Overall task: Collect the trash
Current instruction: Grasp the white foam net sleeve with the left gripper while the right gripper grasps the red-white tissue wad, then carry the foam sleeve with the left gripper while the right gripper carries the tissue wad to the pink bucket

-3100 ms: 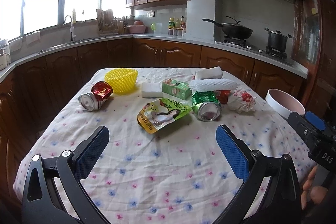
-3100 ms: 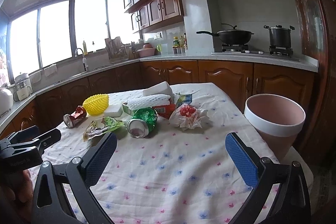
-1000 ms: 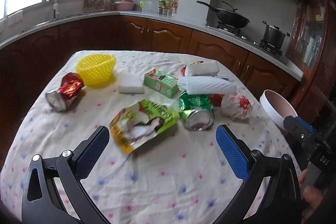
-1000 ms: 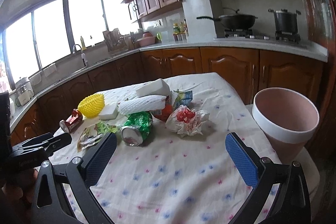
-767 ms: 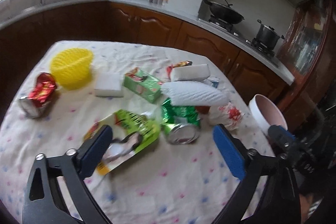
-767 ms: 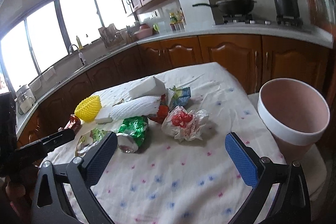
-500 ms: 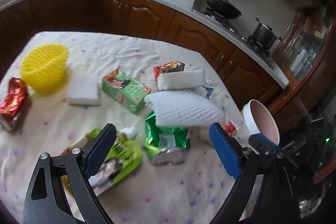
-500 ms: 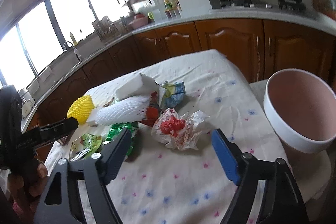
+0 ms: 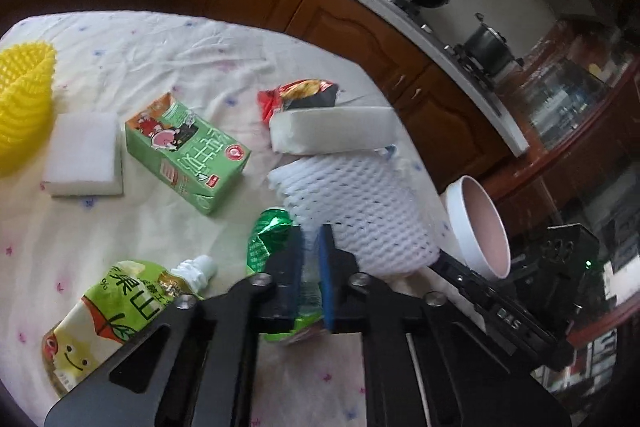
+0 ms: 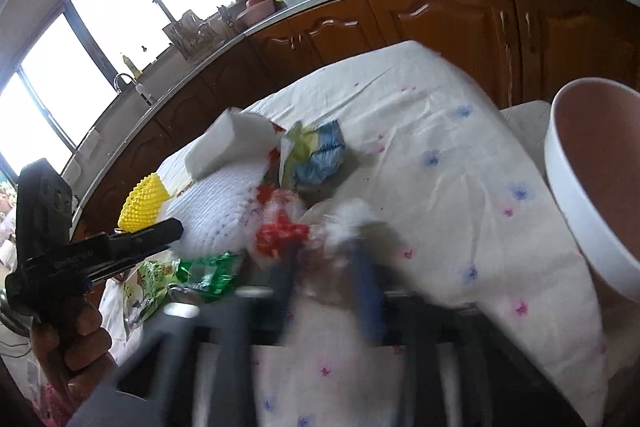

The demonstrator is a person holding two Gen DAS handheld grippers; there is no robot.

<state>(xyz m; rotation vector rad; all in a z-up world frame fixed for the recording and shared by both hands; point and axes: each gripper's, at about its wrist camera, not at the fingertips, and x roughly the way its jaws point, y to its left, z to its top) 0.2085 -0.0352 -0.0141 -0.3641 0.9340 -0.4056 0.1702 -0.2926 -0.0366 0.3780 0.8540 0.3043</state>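
Observation:
My left gripper (image 9: pixel 310 263) is shut on the crushed green can (image 9: pixel 268 239), which lies on the floral tablecloth (image 9: pixel 120 39) under the white foam net (image 9: pixel 360 211). My right gripper (image 10: pixel 326 279), blurred by motion, has its jaws closed narrow around the crumpled white and red wrapper (image 10: pixel 292 227). The pink bin (image 10: pixel 600 187) stands off the table's right edge and also shows in the left wrist view (image 9: pixel 480 227).
On the table lie a green juice carton (image 9: pixel 188 151), a white sponge (image 9: pixel 82 155), a yellow foam net (image 9: pixel 20 107), a green drink pouch (image 9: pixel 108 315), a white foam block (image 9: pixel 332 135), a red snack bag (image 9: pixel 300 93) and a blue-yellow wrapper (image 10: pixel 316 151).
Both grippers moved forward and down to the trash pile and closed. The left one closed on the green can, the right one around the white and red wrapper.

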